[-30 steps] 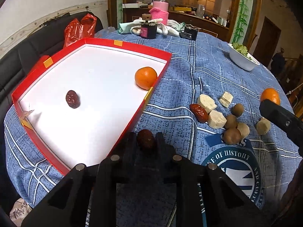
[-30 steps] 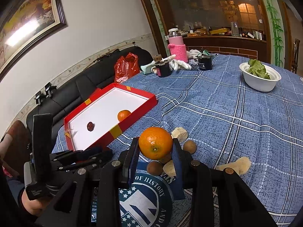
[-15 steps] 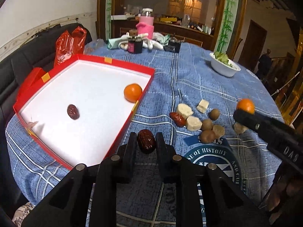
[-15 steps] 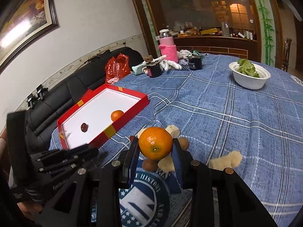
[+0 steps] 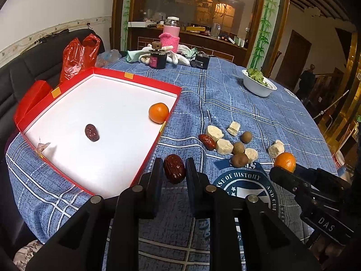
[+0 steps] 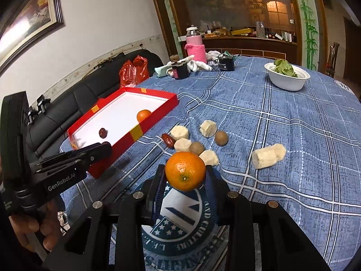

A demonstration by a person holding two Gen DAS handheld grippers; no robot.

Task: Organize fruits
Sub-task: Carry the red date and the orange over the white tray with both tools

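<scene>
My left gripper (image 5: 174,169) is shut on a dark red date (image 5: 174,169), held above the cloth just right of the red tray's near corner (image 5: 144,167). Inside the white-floored tray lie another date (image 5: 91,132) and an orange (image 5: 158,112). My right gripper (image 6: 185,177) is shut on an orange (image 6: 185,171), lifted over the round emblem on the tablecloth. On the cloth between tray and grippers sit a red date (image 6: 168,140), several pale chunks (image 6: 179,132) and brown round fruits (image 6: 221,137). The right gripper shows in the left wrist view (image 5: 283,170), the left one in the right wrist view (image 6: 106,148).
A white bowl of greens (image 6: 287,76) stands at the table's far right. At the far edge are a pink-sleeved bottle (image 6: 195,47), dark jars (image 6: 180,70) and cloths. A black sofa with a red plastic bag (image 6: 133,71) lies beyond the tray. A hand (image 6: 33,228) holds the left gripper.
Both grippers have kept their fruit. The left one rose and drew back from the tray. The right one slid sideways, so the tray and loose fruit now lie nearer its centre.
</scene>
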